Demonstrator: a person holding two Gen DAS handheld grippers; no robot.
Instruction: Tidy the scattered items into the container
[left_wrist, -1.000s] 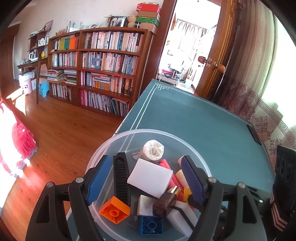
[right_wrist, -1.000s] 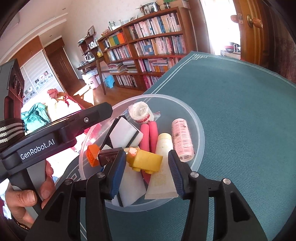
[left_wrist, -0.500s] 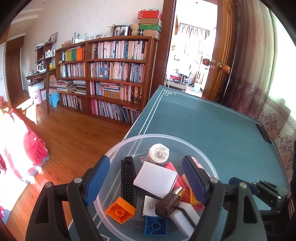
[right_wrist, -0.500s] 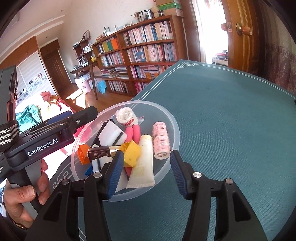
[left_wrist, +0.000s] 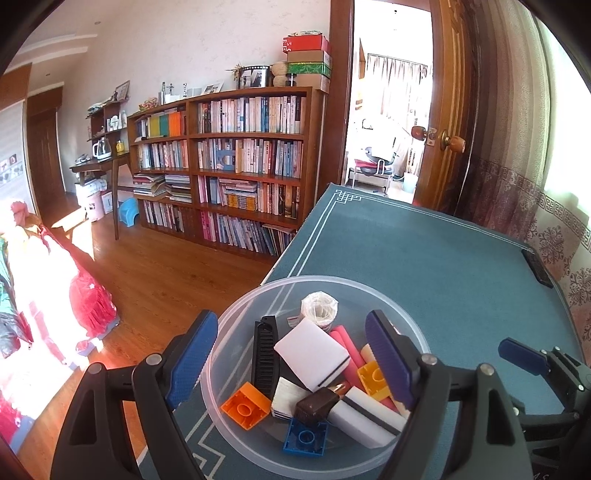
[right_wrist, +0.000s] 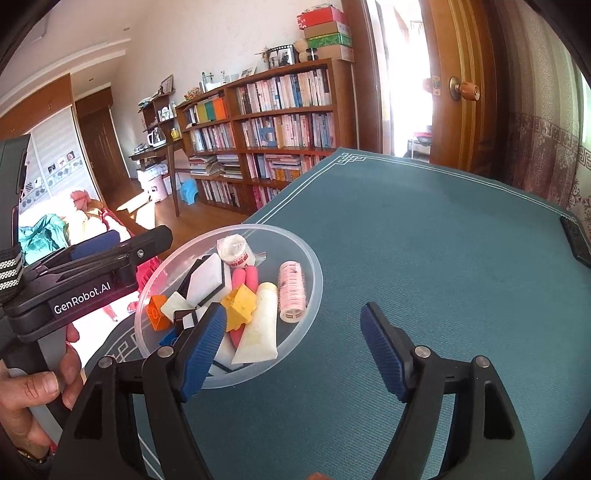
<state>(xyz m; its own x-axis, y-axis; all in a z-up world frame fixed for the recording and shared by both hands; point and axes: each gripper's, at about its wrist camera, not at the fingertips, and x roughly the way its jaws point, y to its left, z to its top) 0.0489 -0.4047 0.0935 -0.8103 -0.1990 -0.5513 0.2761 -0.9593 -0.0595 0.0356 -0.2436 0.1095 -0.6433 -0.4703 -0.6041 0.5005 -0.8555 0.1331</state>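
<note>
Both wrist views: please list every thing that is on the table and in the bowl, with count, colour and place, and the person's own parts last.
Clear round plastic bowl: 1, transparent, near table edge.
Green table cloth: 1, teal with white border lines.
Orange toy brick: 1, orange, bowl front left.
Blue toy brick: 1, blue, bowl front.
Yellow toy brick: 1, yellow, bowl middle.
Black plastic comb: 1, black, bowl left.
Pink hair roller: 1, pink, bowl right side.
Cream squeeze tube: 1, cream, beside roller.
White tape roll: 1, white, bowl far side.
Flat black object: 1, black, table's far right edge.
Left tool: open, over bowl.
Right tool: open, over the bowl's near rim.
Hand: 1, holds left tool.
</note>
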